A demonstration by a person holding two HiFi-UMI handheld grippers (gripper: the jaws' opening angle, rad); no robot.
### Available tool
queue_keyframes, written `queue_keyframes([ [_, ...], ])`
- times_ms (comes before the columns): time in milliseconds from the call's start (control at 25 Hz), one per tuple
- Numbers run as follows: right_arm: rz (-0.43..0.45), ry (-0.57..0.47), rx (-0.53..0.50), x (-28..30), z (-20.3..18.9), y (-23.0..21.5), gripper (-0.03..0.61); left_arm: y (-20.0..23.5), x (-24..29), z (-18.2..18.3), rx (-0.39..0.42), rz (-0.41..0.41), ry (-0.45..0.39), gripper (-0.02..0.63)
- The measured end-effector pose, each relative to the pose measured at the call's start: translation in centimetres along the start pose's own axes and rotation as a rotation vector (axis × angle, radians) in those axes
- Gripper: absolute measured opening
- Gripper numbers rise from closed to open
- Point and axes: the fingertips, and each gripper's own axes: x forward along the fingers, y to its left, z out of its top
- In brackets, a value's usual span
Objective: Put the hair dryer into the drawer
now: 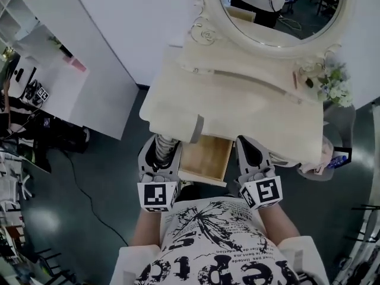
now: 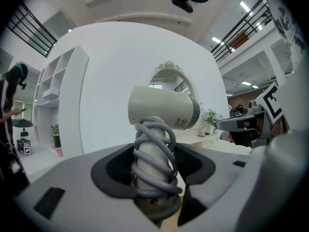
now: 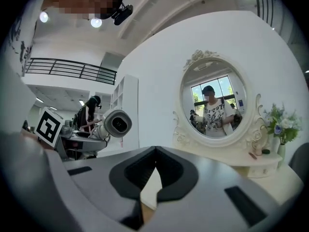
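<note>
My left gripper (image 1: 160, 154) is shut on the handle of a cream hair dryer (image 1: 187, 127). A grey cord is coiled round that handle, and the dryer stands upright between the jaws in the left gripper view (image 2: 161, 111). It hangs just left of the open wooden drawer (image 1: 206, 158) under the dressing table (image 1: 237, 100). On the drawer's right side my right gripper (image 1: 248, 148) has its jaws closed tip to tip on nothing (image 3: 155, 152). The right gripper view also shows the hair dryer (image 3: 116, 123) at the left, with its nozzle facing the camera.
An oval mirror (image 1: 279, 10) in an ornate white frame stands at the back of the table. White flowers (image 1: 335, 85) and small items sit at its right end. A white shelving unit (image 1: 35, 52) stands far left. Cables cross the dark floor (image 1: 89, 189).
</note>
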Motion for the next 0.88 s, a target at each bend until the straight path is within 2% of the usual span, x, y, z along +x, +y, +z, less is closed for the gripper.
queue_keyframes([
  [200, -0.113, 0.034, 0.009, 2.1, -1.2, 0.5, 0.017, 1.6, 3.5, -2.2, 0.015, -0.156, 0.050, 0.262],
  [440, -0.219, 0.073, 0.037, 3.1, -3.7, 0.8, 0.017, 0.8, 6.4, -7.2, 0.069, -0.364, 0.130, 0.262],
  [680, -0.317, 0.125, 0.080, 2.2, -6.7, 0.8, 0.017, -2.3, 8.0, -13.1, 0.166, -0.587, 0.237, 0.262],
  [880, -0.357, 0.169, 0.114, 1.5, -9.5, 0.4, 0.017, -5.2, 8.5, -17.7, 0.288, -0.741, 0.310, 0.262],
])
